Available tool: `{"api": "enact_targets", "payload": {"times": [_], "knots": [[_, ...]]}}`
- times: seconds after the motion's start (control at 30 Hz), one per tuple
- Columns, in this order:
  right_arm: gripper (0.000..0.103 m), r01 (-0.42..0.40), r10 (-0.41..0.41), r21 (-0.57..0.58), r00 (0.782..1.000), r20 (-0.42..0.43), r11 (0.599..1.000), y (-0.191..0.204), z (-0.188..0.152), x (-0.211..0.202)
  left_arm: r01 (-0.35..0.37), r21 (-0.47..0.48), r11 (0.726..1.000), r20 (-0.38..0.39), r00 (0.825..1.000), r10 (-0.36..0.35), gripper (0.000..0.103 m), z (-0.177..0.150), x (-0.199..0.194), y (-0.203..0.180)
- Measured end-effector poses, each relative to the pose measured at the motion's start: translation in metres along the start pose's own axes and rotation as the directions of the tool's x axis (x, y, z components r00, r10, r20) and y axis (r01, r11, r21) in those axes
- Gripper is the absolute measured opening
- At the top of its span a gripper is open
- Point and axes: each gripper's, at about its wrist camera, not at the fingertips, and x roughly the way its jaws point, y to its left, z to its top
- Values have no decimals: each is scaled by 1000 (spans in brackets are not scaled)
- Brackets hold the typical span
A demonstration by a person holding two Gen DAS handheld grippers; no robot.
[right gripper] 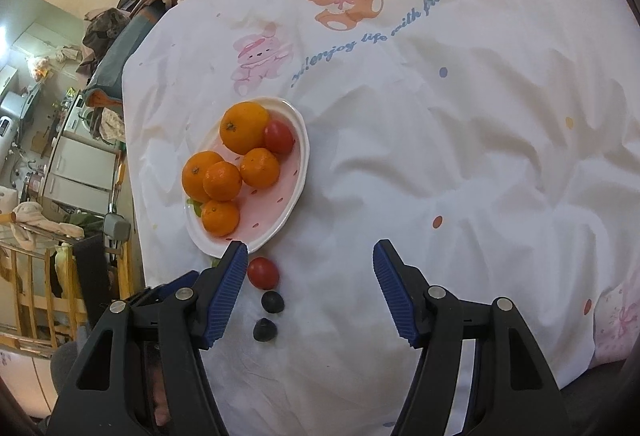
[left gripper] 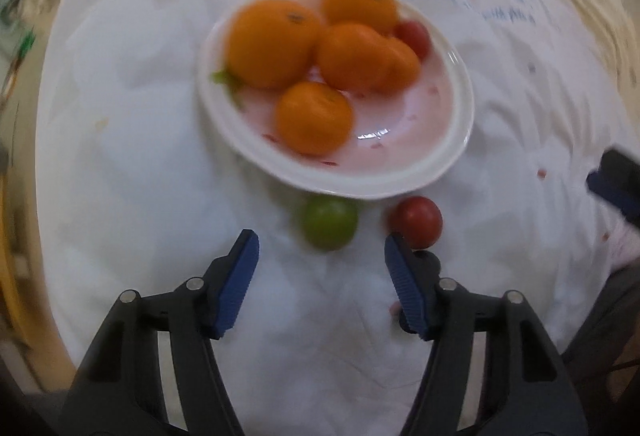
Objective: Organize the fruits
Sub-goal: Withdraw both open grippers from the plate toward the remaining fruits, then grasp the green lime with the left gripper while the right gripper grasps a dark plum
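Green fruit (left gripper: 330,222) loose beside plate (left gripper: 440,172) rim, ahead of left gripper (left gripper: 322,250), fingers apart, empty. Right gripper (right gripper: 308,256) likewise. Risks nudging red tomato (left gripper: 416,222) at right finger.

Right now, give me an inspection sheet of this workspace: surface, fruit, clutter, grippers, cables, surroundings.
Surface: white cartoon-print sheet, wrinkled.
Job's things: plate holds five oranges and a red tomato. Off the plate, by its near rim: green fruit, second red tomato, two dark berries.
Clutter: small red stains on the sheet in the left wrist view.
Grippers: left hand-held gripper open, nothing between its pads, above the green fruit; right hand-held gripper open, empty.
Cables: nothing seen.
Surroundings: piled clothes, wooden rack, cabinets beside the bed.
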Motion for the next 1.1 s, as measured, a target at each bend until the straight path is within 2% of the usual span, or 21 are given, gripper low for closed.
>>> {"api": "enact_targets", "payload": {"times": [0.13,0.23,0.3,0.4,0.67,0.9,1.0,1.1], "knots": [[68,-4,4,6,1000,-1,1000,-2,1,-1,-30,26,999,19,999,30,58,6,7,-5],[68,-1,1,10,1000,-2,1000,-3,1,0,-38,21,999,13,999,38,45,9,12,-3],[68,-1,1,12,1000,-6,1000,-3,1,1,-36,33,999,19,999,35,30,9,11,-4],[68,0,0,6,1000,-3,1000,-2,2,1,-25,47,999,18,1000,25,25,8,10,-6],[68,9,-9,-19,1000,4,1000,2,1,0,-41,24,999,43,998,40,25,1,-3,1],[68,12,-12,-20,1000,-3,1000,3,0,1,-13,-22,1000,98,995,15,25,-13,-42,16],[68,11,-11,-35,1000,-24,999,6,-4,6,-13,-41,999,154,988,19,25,-17,-70,22],[67,-33,29,-40,994,-103,999,10,-11,20,-28,-44,999,230,972,38,25,-24,-98,28]]}}
